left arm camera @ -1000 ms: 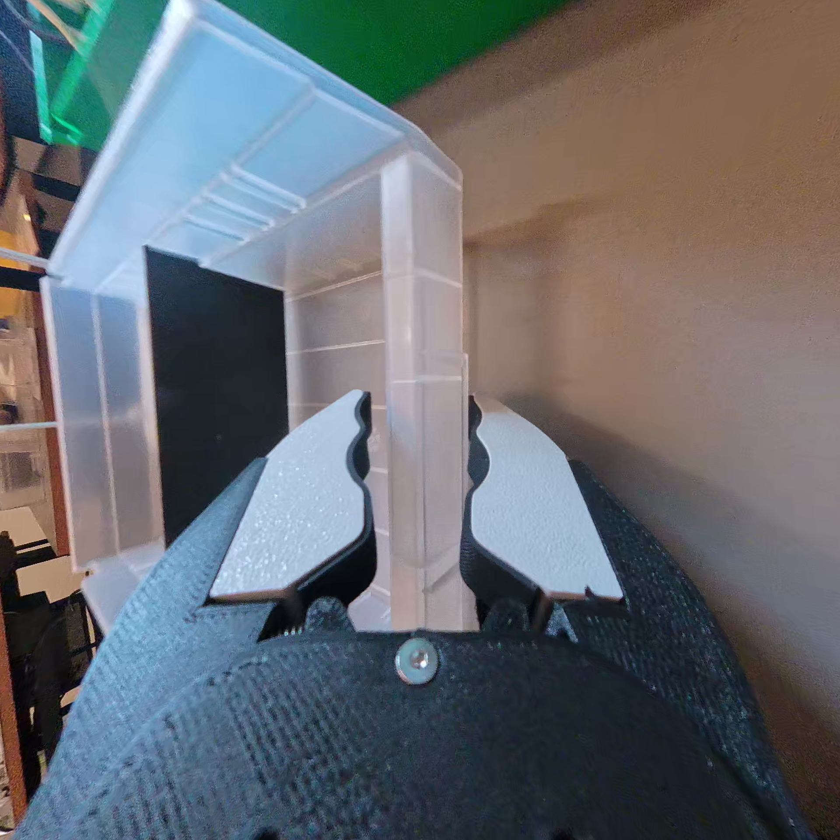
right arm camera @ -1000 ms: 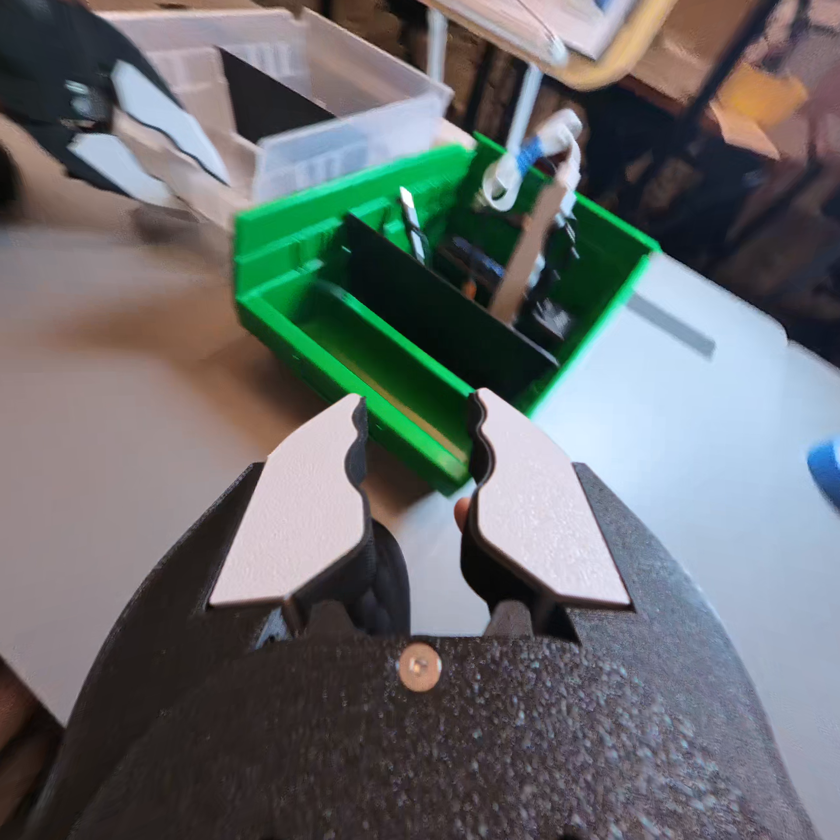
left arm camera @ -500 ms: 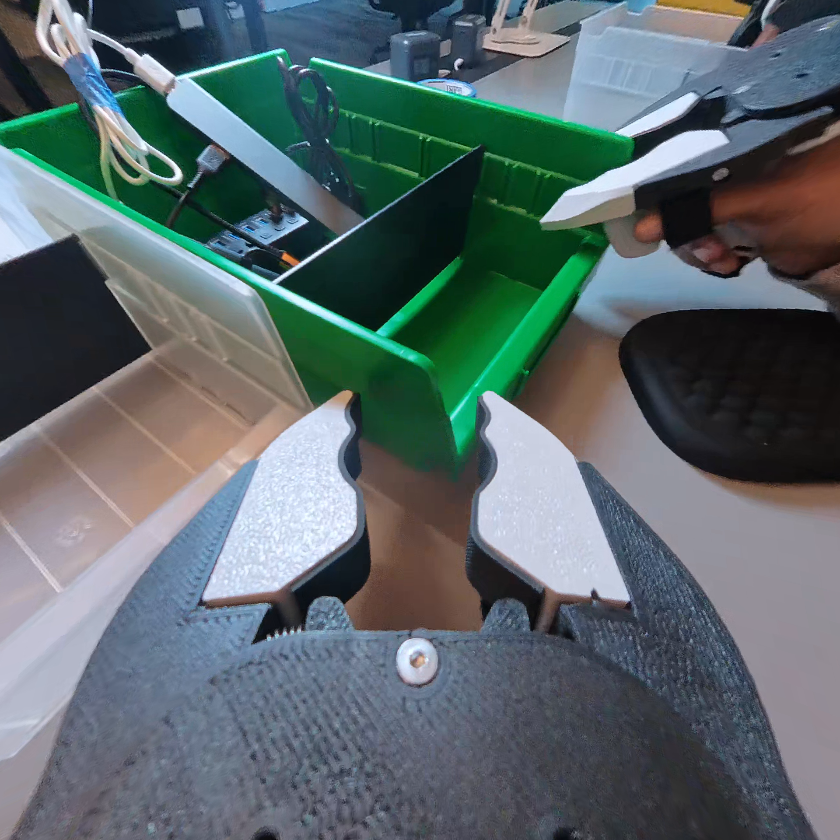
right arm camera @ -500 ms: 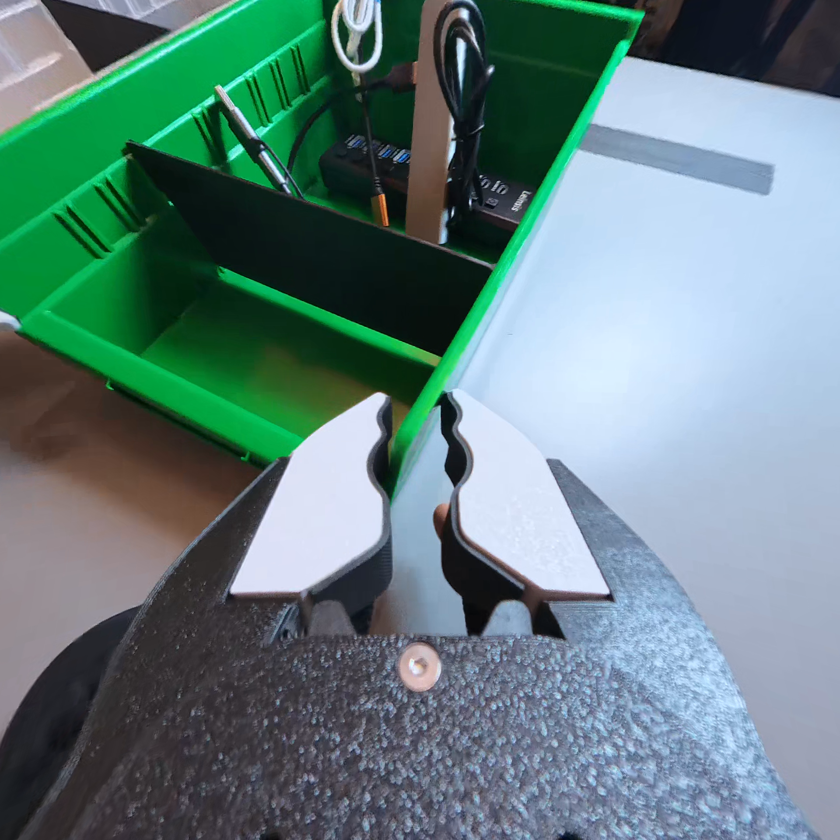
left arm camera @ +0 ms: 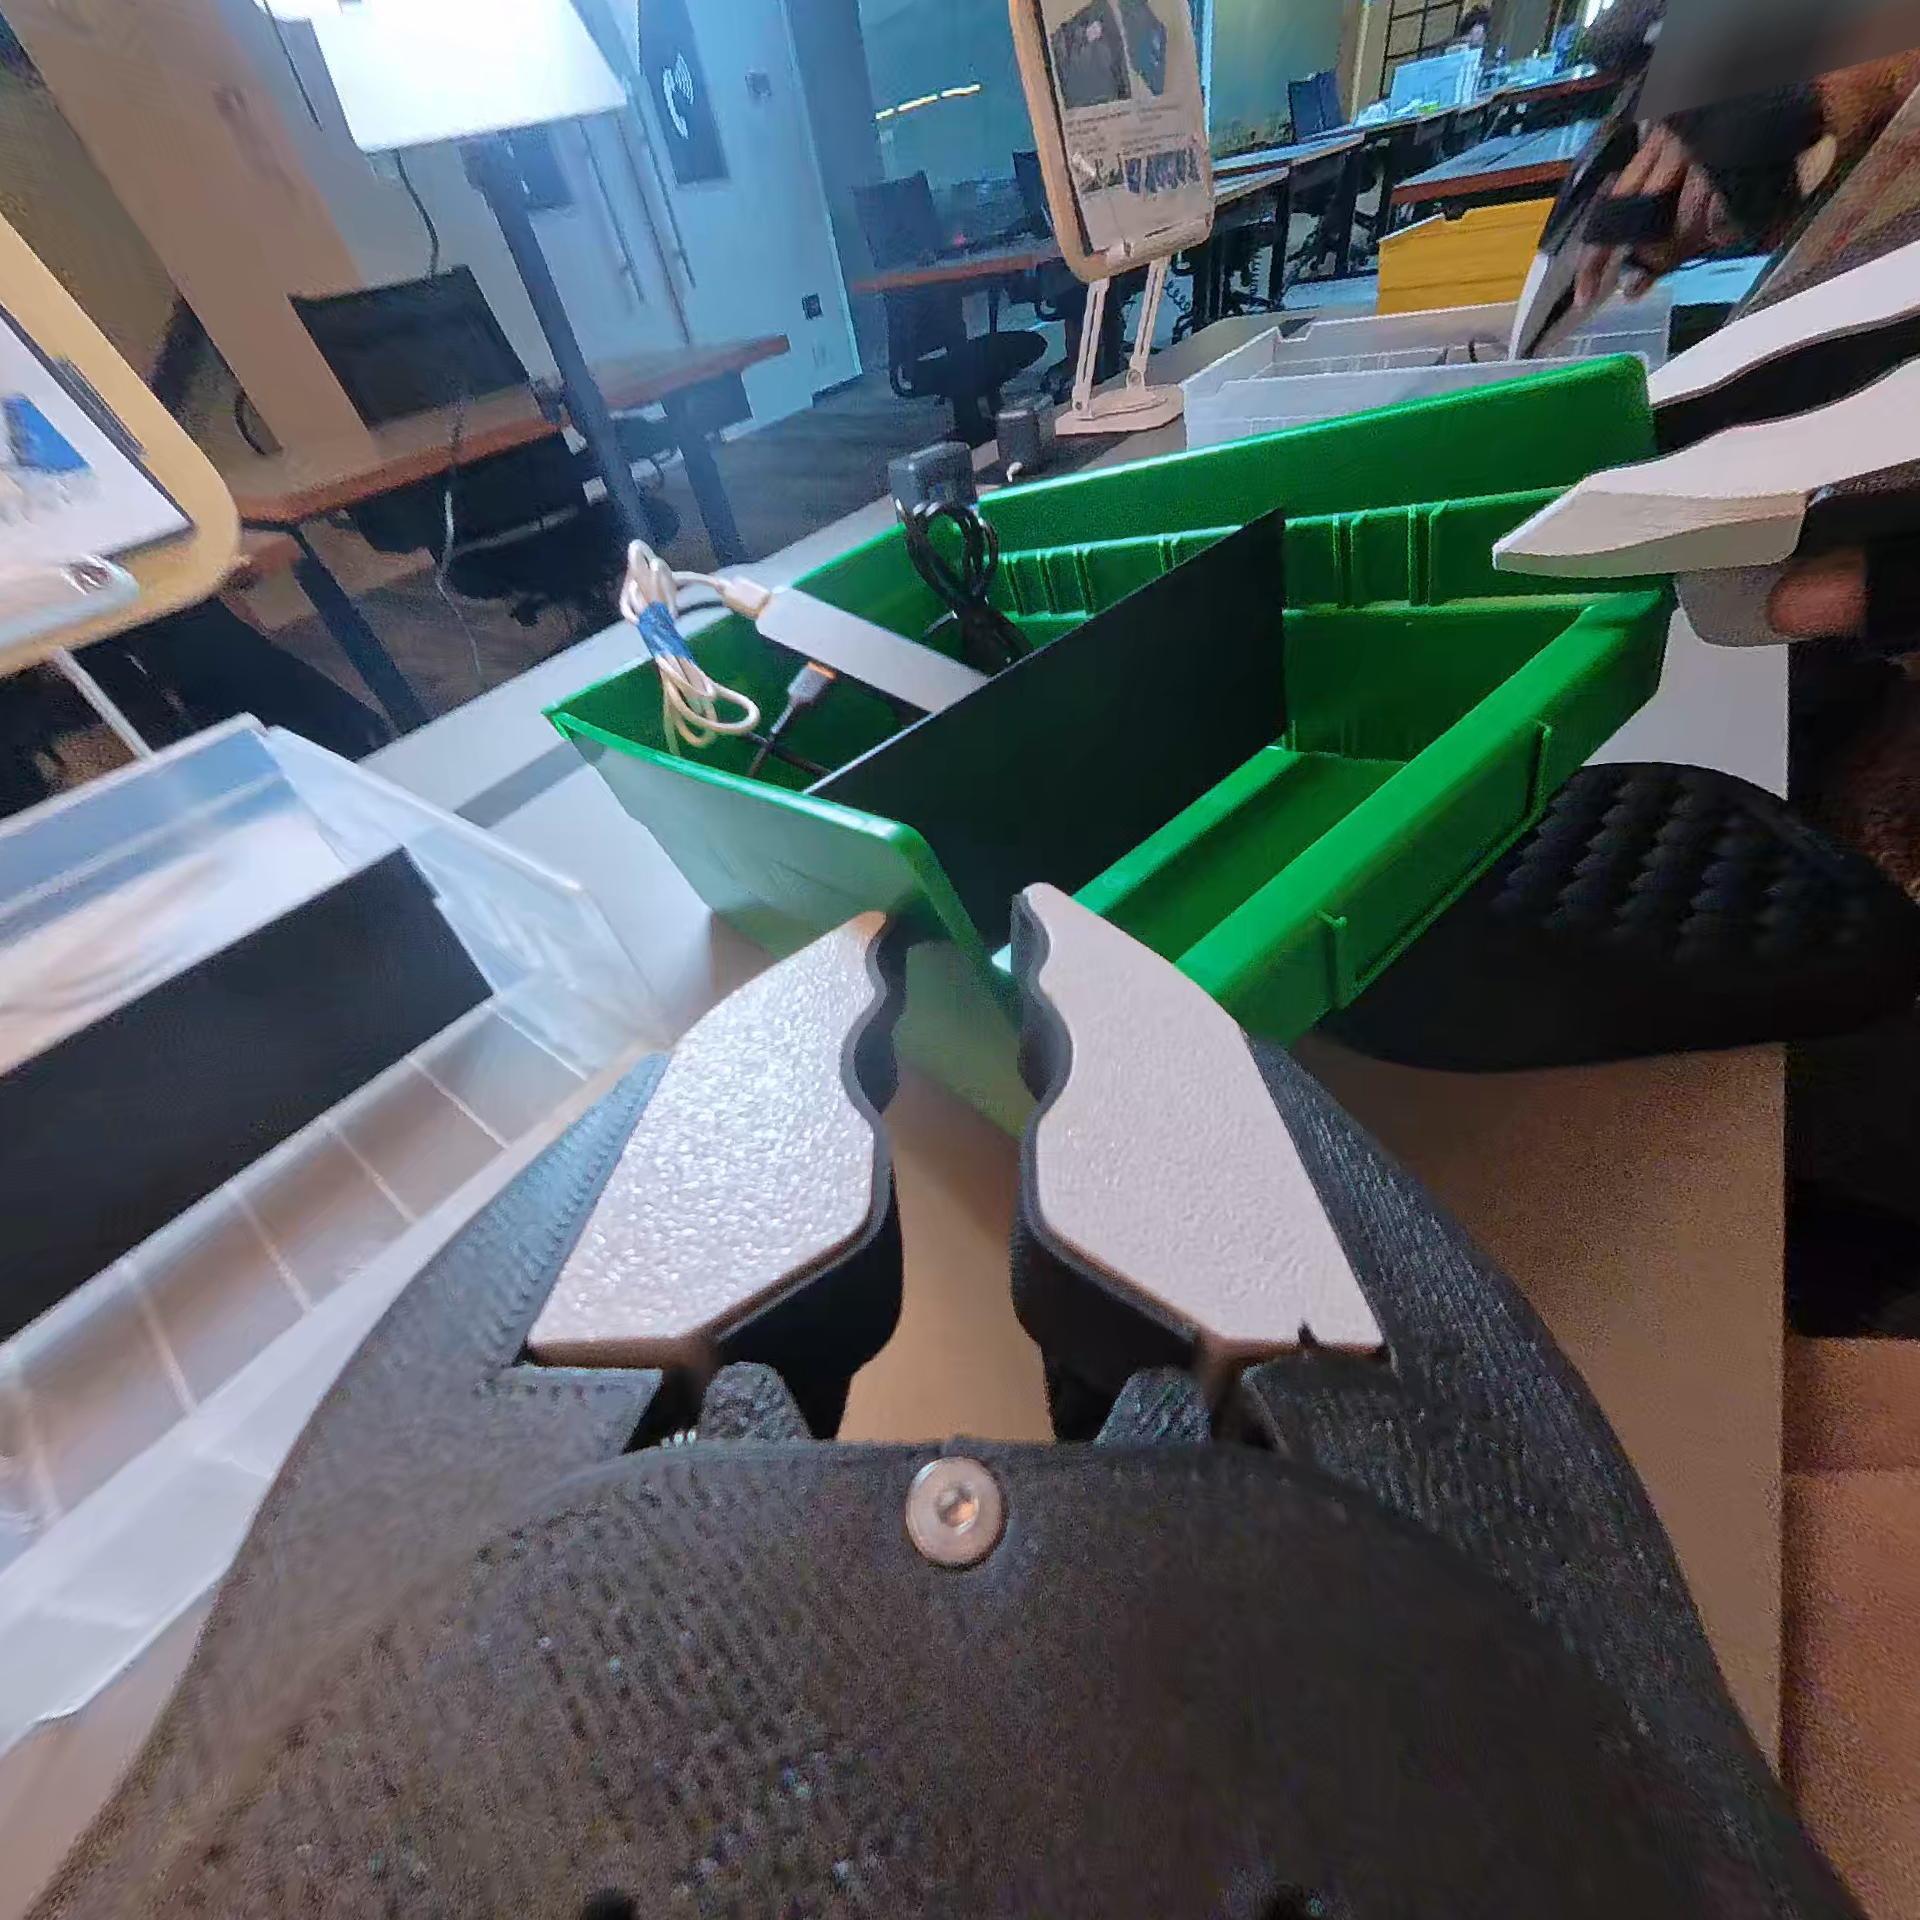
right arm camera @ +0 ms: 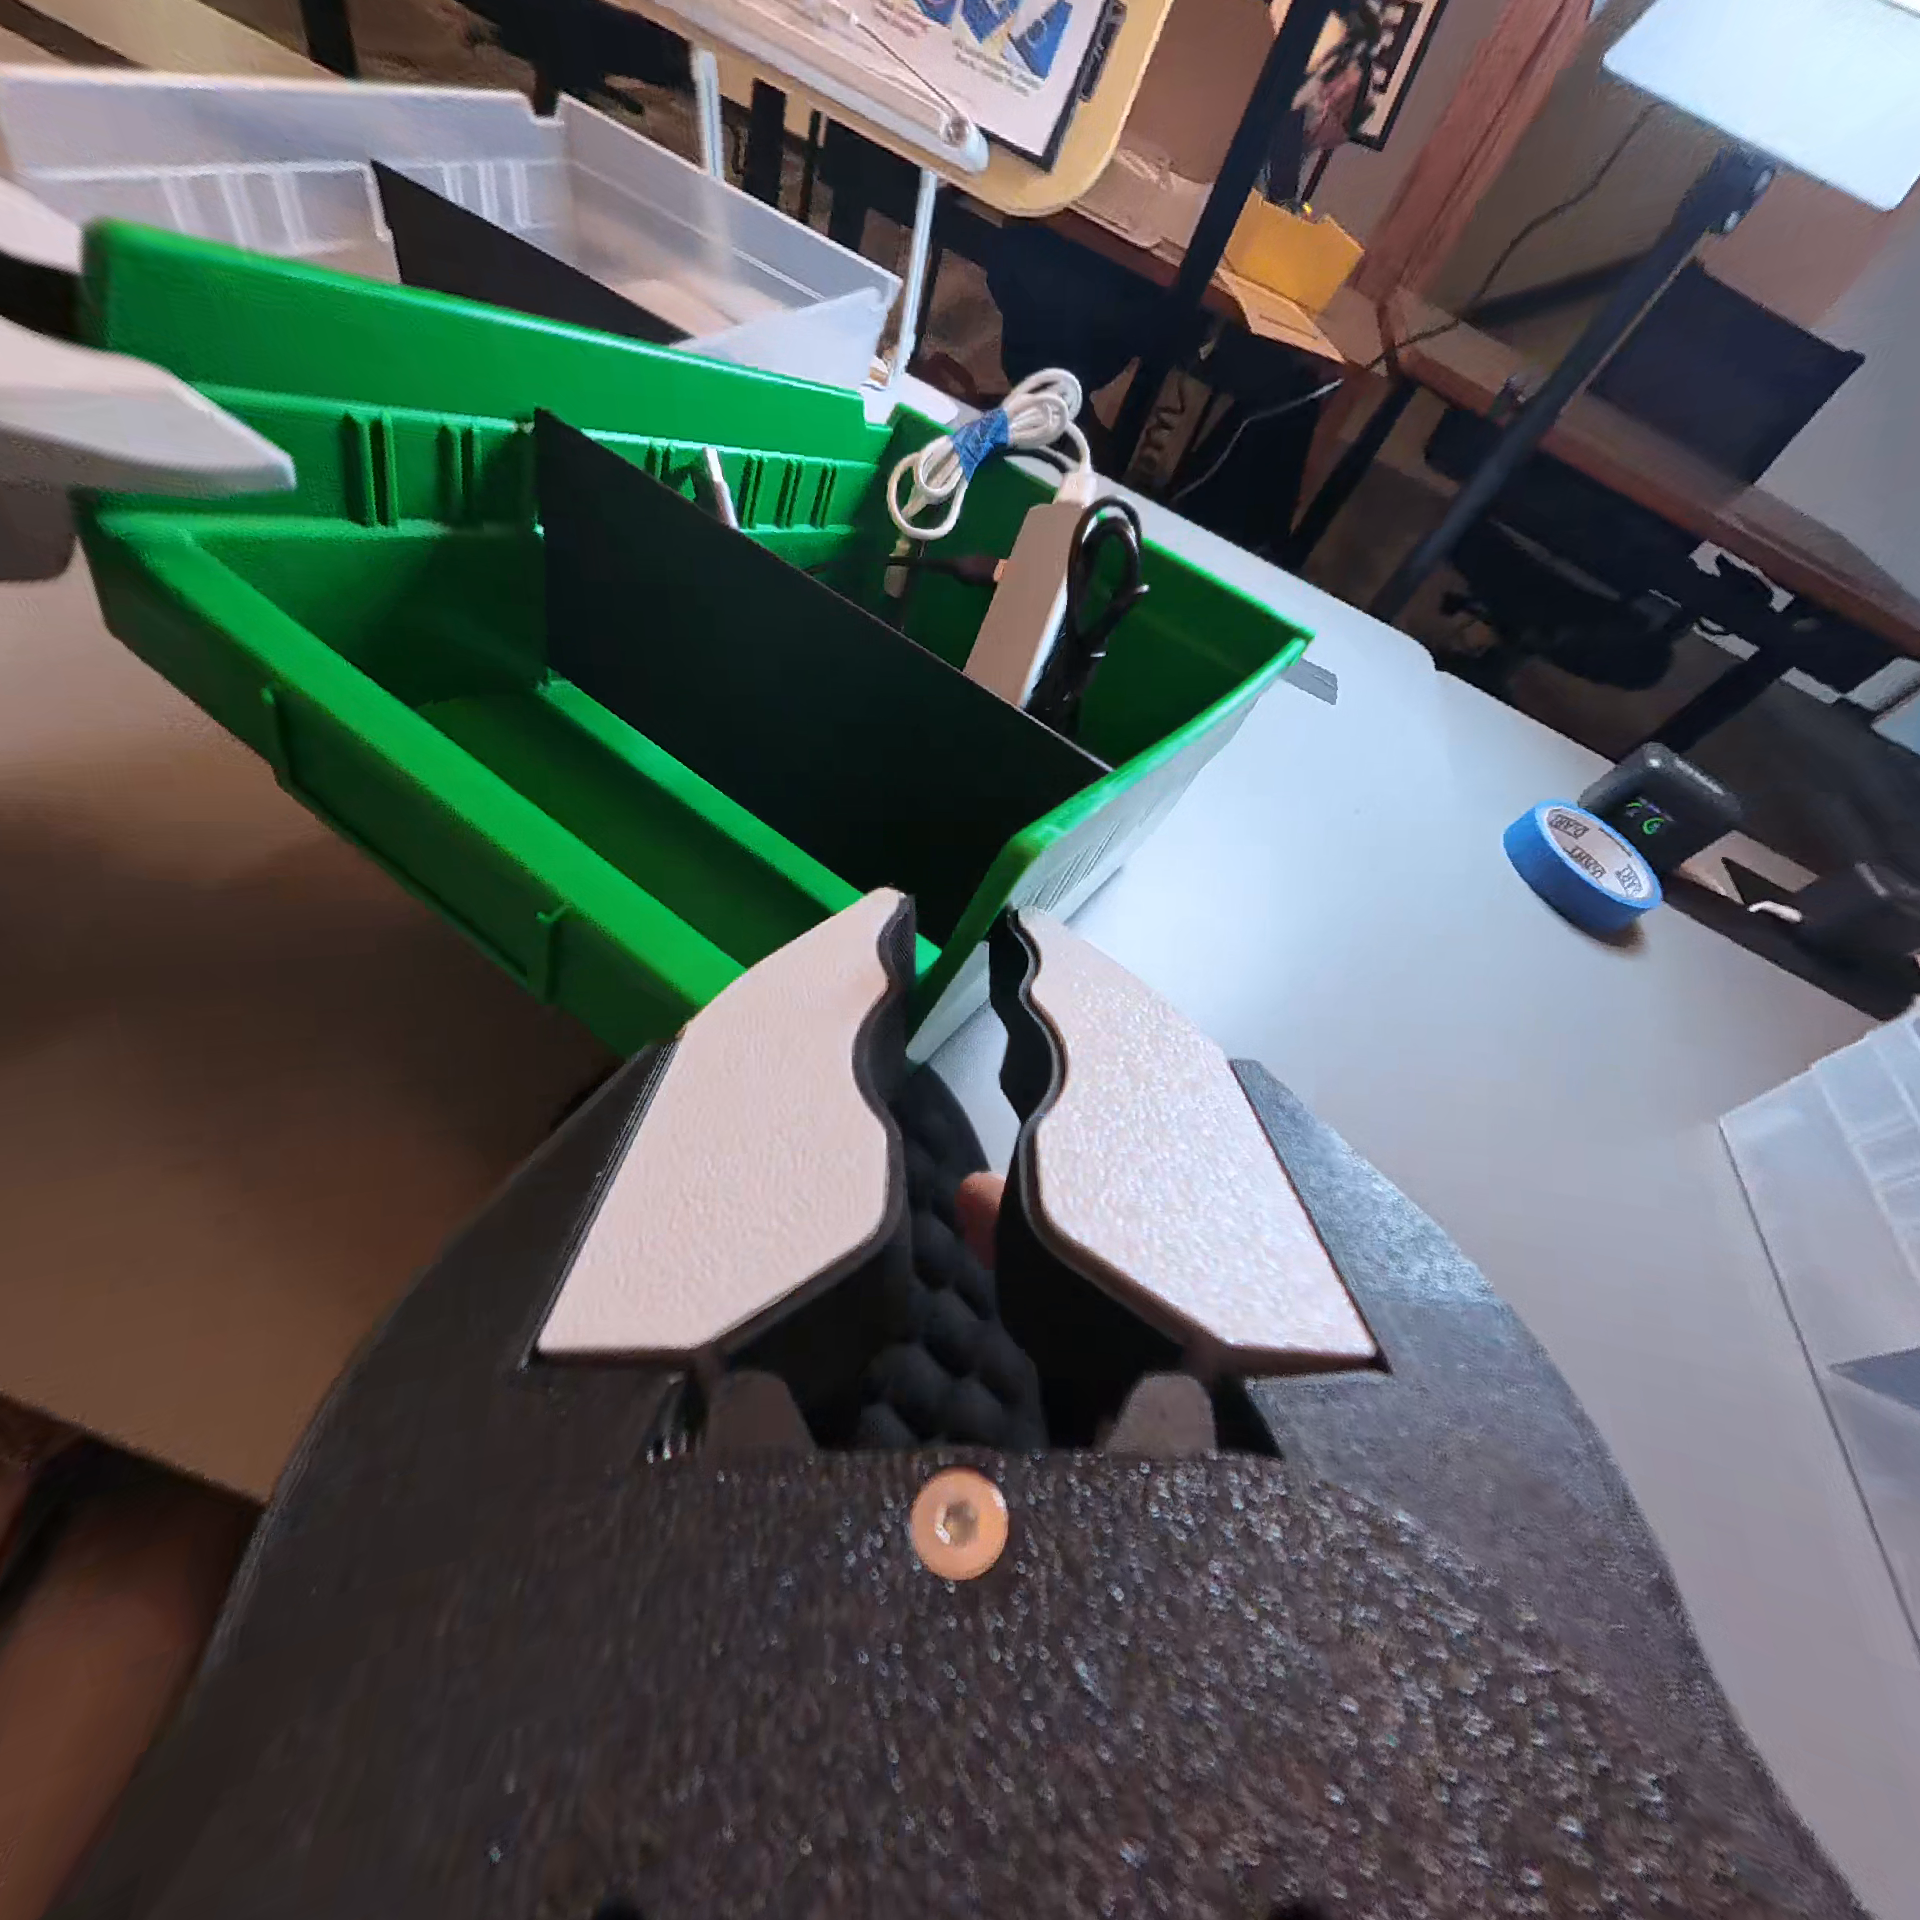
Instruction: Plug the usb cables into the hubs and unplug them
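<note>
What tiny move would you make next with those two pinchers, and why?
Probably draw the green bin nearer. The left gripper and right gripper each straddle a side wall at its near end, while the white cable and grey hub lie behind the black divider, in the far compartment.

Open office interior. A pale grey tabletop (right arm camera: 1403, 1039) is seen in the foreground, warm light being cast over its near side. Wooden-topped desks on black metal legs (left arm camera: 499, 436) are ranged behind it, with black office chairs (left arm camera: 956, 353) set beneath them. A dark monitor screen (left arm camera: 405, 343) is placed on the nearest desk. White wall panels (left arm camera: 748, 135) and cream cabinet fronts (left arm camera: 156, 208) are found at the left. Further rows of desks (left arm camera: 1455, 156) are visible towards bright windows (left arm camera: 1455, 42) at the far end. A dark floor (right arm camera: 1766, 727) is seen beneath.
</note>
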Motion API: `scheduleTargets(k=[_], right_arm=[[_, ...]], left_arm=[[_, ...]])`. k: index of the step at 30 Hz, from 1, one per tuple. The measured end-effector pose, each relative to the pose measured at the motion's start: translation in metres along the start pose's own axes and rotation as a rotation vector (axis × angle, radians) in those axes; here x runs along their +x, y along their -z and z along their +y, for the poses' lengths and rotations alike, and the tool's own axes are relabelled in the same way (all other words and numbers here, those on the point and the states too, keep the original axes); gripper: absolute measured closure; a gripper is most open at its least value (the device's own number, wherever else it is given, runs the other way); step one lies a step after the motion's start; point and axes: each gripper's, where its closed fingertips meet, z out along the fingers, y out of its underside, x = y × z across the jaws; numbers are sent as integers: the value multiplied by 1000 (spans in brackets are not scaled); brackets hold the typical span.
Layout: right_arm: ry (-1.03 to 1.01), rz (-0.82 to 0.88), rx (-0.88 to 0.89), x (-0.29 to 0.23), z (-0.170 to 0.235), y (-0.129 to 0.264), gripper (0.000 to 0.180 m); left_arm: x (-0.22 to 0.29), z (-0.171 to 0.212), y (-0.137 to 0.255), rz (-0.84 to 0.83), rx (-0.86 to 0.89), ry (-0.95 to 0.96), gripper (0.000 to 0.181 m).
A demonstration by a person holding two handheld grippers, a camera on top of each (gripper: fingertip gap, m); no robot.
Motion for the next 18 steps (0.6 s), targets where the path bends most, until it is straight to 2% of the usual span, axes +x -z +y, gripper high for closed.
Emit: scheduleTargets(k=[5,11,14,18], right_arm=[[41,15,95,-10,-36,29,168],[119,-34,353,-32,-124,58,166],[147,-125,465,-65,-170,42,166],[179,-297,557,-133,-219,-3,166]], left_arm=[[3,-40,39,-43,83,-77,163],[-15,-111,117,-200,200,-266,163],[-45,-123,169,-344,190,-354,163],[-90,-114,242,-527,109,-401,163]])
